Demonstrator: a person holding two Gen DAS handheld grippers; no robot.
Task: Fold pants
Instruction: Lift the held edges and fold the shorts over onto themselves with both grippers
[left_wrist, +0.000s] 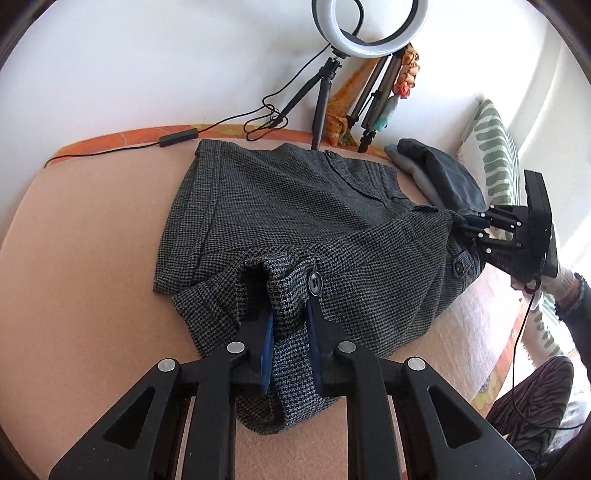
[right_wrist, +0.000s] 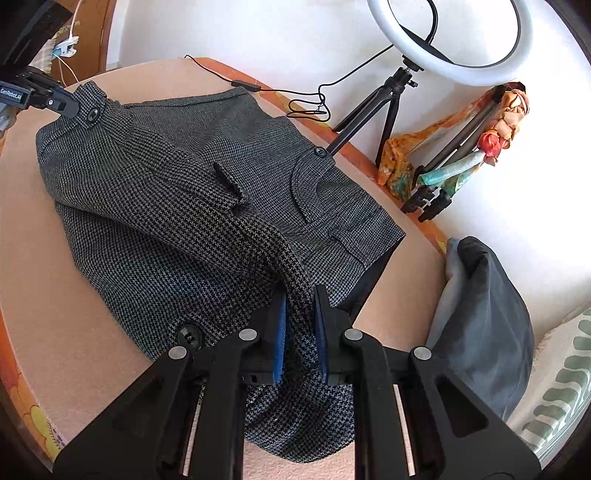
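Pants: grey houndstooth shorts (left_wrist: 295, 206) lie spread across a peach-coloured bed surface (left_wrist: 92, 258), the far half flat, the near half lifted into a fold.
Left gripper: the left gripper (left_wrist: 290, 343) is clenched on a bunched edge of the fabric by a dark button (left_wrist: 315, 283), cloth pinched between its blue pads (left_wrist: 266, 350).
Right gripper: the right gripper (right_wrist: 301, 332) grasps a rolled ridge of the same garment, the cloth squeezed between its two fingers, another black button (right_wrist: 189, 336) just beside its left finger.
Opposite ends: in the left wrist view the right gripper bites the pants' right-hand edge; in the right wrist view the left gripper holds the far buttoned corner.
Backdrop: a ring light (right_wrist: 450, 40) on a small black tripod (right_wrist: 388, 107) stands at the wall, its cable (left_wrist: 122, 147) trailing along the bed's orange edge.
Nearby: folded dark clothes (right_wrist: 487, 314) sit near the pants, beside a green-patterned pillow (left_wrist: 495, 155).
Wall side: a colourful scarf (right_wrist: 487, 140) is knotted around folded stands.
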